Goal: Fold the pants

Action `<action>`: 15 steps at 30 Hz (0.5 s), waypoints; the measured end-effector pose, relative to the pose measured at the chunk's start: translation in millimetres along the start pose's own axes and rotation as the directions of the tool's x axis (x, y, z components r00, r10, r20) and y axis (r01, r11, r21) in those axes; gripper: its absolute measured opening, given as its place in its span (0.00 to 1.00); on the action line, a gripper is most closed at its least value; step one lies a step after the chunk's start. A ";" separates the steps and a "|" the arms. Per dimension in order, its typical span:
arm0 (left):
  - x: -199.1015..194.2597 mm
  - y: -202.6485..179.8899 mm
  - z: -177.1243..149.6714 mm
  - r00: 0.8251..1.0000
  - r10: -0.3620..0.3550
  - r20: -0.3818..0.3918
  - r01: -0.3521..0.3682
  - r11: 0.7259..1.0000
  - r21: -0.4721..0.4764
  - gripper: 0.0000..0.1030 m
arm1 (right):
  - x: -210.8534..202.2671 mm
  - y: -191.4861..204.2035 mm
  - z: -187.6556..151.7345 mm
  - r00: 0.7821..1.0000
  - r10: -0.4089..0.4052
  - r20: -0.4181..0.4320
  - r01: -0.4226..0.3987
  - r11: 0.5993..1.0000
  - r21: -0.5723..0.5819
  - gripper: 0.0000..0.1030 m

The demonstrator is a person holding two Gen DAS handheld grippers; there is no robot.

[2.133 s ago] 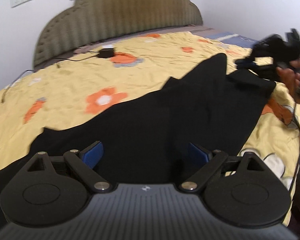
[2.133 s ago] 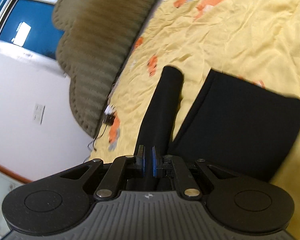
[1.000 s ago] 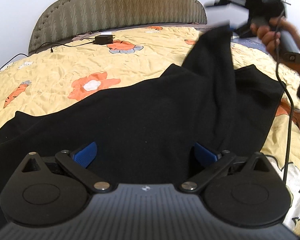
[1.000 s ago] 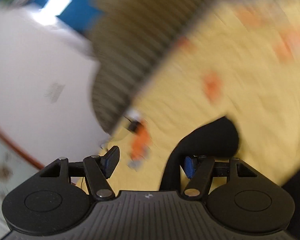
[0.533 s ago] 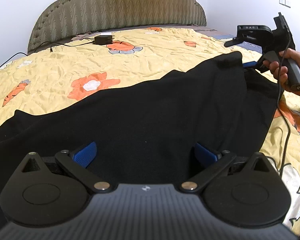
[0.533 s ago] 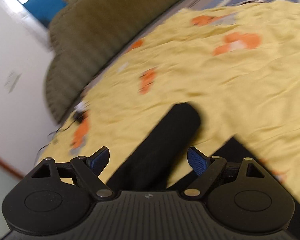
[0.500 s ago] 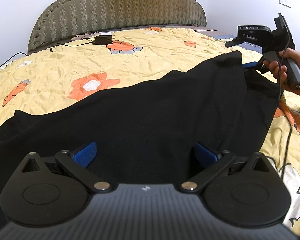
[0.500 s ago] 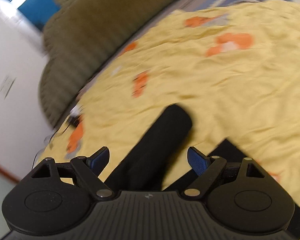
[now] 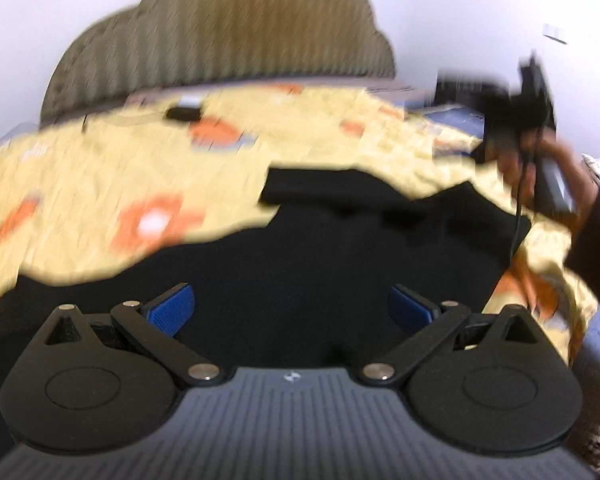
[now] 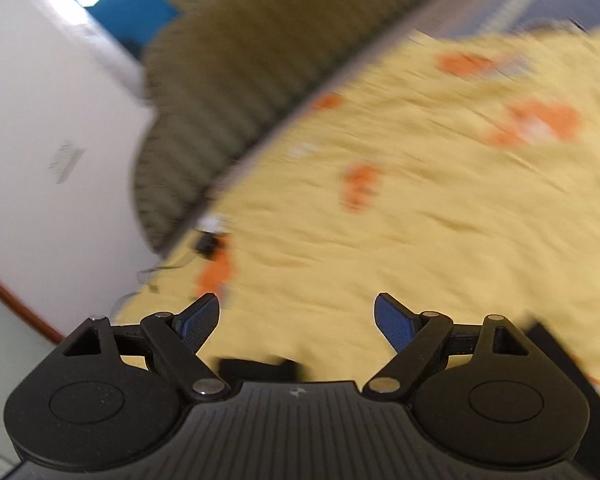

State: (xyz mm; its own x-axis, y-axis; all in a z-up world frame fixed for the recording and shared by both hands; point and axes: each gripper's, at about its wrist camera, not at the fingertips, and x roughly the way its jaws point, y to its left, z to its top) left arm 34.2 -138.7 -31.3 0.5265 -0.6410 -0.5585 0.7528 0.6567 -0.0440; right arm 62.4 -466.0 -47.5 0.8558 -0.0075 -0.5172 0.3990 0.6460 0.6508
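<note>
Black pants lie spread on the yellow flowered quilt. One leg end is folded back across them. My left gripper hovers open above the dark cloth, with nothing pinched between its blue pads. In the right wrist view my right gripper has its jaws apart and closing, with only bare quilt between them. Bits of the pants show under its body and at the right corner. Both views are blurred.
A padded olive headboard stands at the far end against white walls. A small black charger with a cable lies near it on the quilt. A hand holds the other gripper at the bed's right edge.
The right gripper, earlier shut on a lifted pant leg, has opened and let it drop; the leg now lies folded on the pants. The left gripper has risen slightly.
</note>
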 end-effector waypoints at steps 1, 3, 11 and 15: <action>3.4 -4.1 4.0 1.000 -0.005 0.007 0.005 1.000 0.017 0.99 | 1.9 -10.2 -4.4 1.000 0.008 -0.026 -0.007 1.000 0.018 0.71; 15.4 -10.6 8.3 1.000 -0.003 -0.014 0.003 0.999 0.035 0.99 | 5.8 -13.0 -14.8 0.994 0.066 -0.088 -0.066 0.998 0.007 0.61; 32.2 -3.7 -4.4 0.994 -0.014 -0.109 0.014 1.000 -0.005 0.98 | 9.0 66.2 -58.8 0.970 0.098 -0.223 -0.182 0.900 -0.397 0.40; 28.7 1.7 -10.8 0.994 -0.011 -0.110 0.011 1.000 0.001 0.98 | 26.1 94.5 -76.2 0.960 0.052 -0.274 -0.194 0.830 -0.522 0.36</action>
State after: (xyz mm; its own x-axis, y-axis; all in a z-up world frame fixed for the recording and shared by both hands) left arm 46.3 -151.6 -56.4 0.4720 -0.6005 -0.6455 0.7588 0.6495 -0.0494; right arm 97.3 -347.0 -41.9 0.7523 0.2358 -0.6152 -0.0070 0.9365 0.3505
